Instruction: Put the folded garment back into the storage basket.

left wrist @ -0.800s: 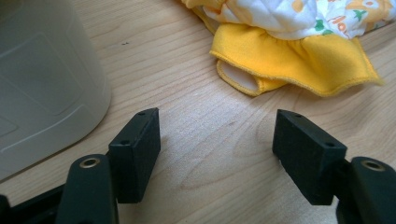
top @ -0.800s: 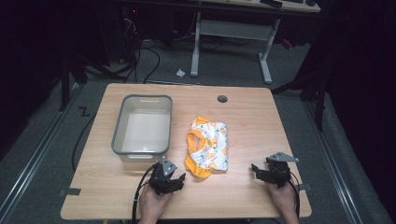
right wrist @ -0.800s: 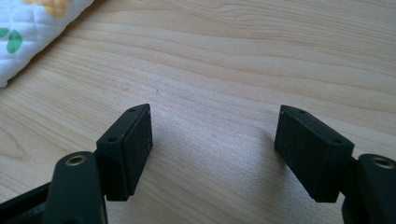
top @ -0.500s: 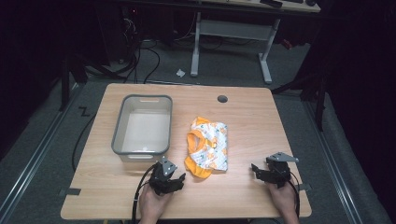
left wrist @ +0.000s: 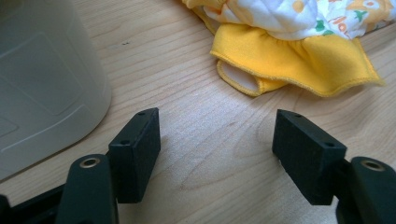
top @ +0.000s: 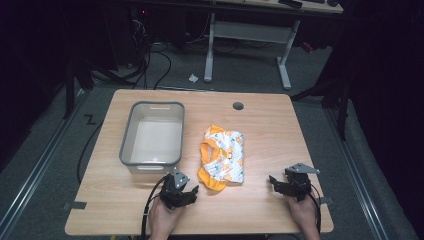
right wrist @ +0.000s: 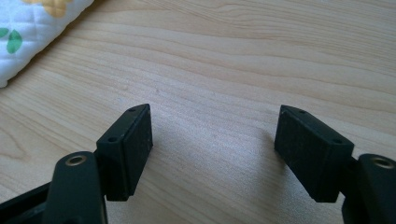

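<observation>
Wooden tabletop (top: pixel 260 125), seen from the high view: nothing has shifted in the last moment, so the work has not begun. A small quilted garment, white with orange print and yellow trim (top: pixel 222 159), lies at mid-table, just right of an empty grey plastic bin (top: pixel 151 135). Both hands rest at the near edge.

Left gripper view: the left gripper (left wrist: pixel 215 144) sits low, jaws spread and empty, aimed at the garment's yellow hem (left wrist: pixel 299 65), near but apart.

Right gripper view: the right gripper (right wrist: pixel 212 144) gapes, empty, over bare wood, the garment's corner (right wrist: pixel 28 32) off to one side.
</observation>
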`<move>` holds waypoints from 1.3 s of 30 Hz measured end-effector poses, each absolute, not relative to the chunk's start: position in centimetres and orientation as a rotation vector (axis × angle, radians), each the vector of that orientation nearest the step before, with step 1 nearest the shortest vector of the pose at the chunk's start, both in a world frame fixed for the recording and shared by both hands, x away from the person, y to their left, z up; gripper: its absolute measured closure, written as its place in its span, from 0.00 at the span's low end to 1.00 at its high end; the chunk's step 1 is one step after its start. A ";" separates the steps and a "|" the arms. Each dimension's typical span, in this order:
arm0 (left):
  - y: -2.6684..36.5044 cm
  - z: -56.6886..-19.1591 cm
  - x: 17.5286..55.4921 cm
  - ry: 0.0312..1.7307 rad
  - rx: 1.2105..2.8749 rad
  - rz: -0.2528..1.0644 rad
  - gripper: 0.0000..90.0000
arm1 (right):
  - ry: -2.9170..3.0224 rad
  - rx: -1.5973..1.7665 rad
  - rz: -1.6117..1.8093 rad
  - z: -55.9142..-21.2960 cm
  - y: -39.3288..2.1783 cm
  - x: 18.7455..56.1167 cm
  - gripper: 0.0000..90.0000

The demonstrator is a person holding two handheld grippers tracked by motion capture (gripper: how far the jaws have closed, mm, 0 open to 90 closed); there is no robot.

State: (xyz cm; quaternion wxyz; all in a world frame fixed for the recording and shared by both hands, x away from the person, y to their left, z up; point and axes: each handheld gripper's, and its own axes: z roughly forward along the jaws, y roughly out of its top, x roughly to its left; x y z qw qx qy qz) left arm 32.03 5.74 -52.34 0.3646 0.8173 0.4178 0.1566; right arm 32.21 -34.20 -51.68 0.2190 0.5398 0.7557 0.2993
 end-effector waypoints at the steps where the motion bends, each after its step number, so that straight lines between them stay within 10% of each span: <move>1: 5.7 -52.3 32.0 1.077 2.101 0.403 0.36 | 2.091 1.494 0.829 -51.7 -34.2 32.2 0.31; 39: 4.5 -50.4 31.8 1.008 2.085 0.376 0.30 | 2.091 1.493 0.828 -51.7 -34.2 32.2 0.31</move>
